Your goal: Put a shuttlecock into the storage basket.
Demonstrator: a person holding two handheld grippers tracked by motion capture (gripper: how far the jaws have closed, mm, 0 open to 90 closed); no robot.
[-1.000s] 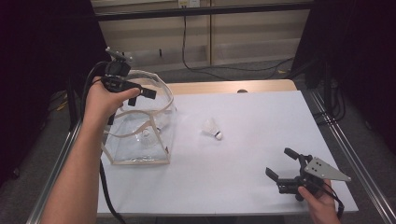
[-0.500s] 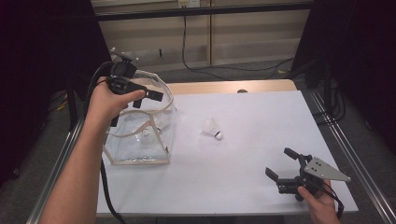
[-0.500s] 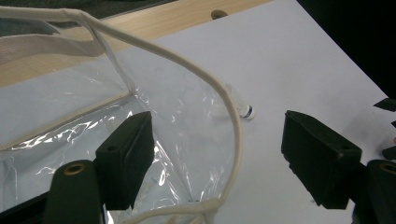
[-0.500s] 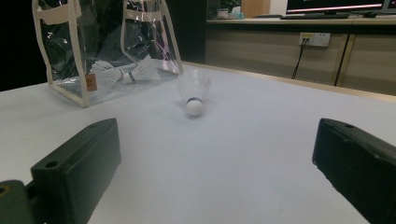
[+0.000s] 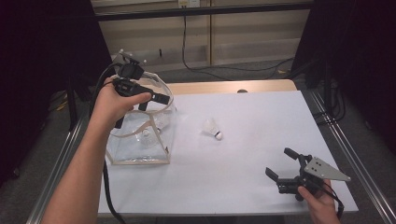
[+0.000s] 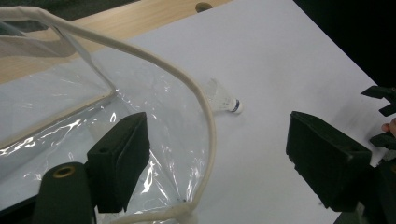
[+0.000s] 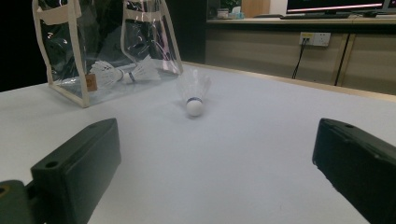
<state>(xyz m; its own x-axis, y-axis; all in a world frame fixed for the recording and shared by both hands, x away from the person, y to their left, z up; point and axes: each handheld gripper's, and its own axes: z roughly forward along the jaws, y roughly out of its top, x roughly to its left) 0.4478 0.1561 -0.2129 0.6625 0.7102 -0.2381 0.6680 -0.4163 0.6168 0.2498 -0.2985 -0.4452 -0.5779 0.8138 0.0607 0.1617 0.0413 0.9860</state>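
Shuttlecock (image 5: 212, 129) lies loose on the white table (image 5: 261, 196), just right of the clear bag (image 5: 140, 140) with its cream trim. Two more shuttlecocks (image 7: 122, 72) rest inside that bag (seen through the plastic in the right gripper view). Above the bag's rim hangs the left gripper (image 5: 150, 101); its jaws have just been opening, stand wide, and straddle the cream handle (image 6: 196, 93) without pressing on it. Well apart, near the table's front right corner, the right gripper (image 5: 280, 164) is spread wide with nothing between its jaws.

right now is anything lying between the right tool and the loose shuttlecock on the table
No. In the right gripper view the white table is bare from the right tool to the shuttlecock; the high view agrees.
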